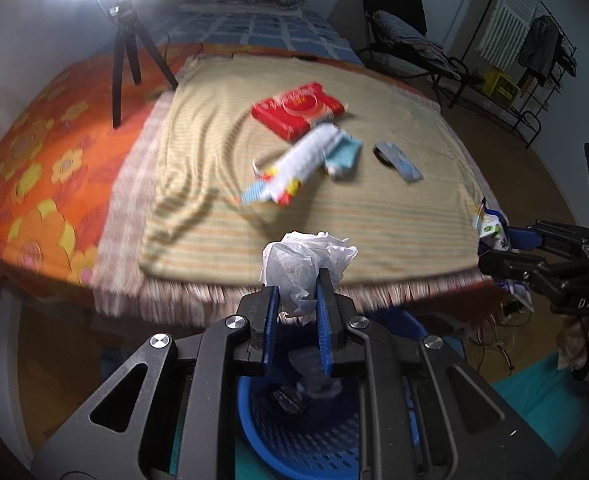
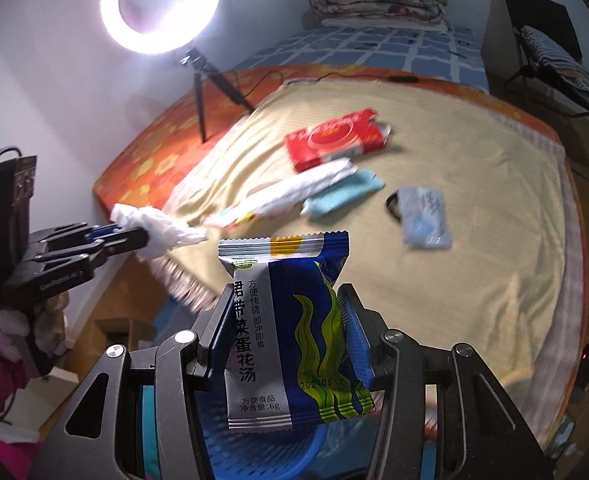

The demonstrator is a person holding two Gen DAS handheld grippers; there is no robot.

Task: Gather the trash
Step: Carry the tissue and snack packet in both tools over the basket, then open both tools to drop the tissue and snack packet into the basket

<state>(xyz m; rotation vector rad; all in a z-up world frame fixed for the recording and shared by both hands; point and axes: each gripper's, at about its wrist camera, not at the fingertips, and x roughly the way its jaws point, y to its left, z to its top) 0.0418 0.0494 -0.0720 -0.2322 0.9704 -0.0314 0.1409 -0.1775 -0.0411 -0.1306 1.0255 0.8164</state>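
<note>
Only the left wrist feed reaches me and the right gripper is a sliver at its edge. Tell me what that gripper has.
Observer: The right gripper is shut on a blue and silver food packet, standing upright between its fingers.
Operator: Say what is under it.
Observer: A blue slotted basket shows right beneath the packet.
Operator: Describe my gripper from that side.
Observer: The left gripper pinches a crumpled white plastic bag, which sticks out past its fingertips beside the near edge of the bed.
Operator: Report what is left on the bed.
Observer: The right view shows a clear pouch with blue pieces inside, lying apart from the red box.
</note>
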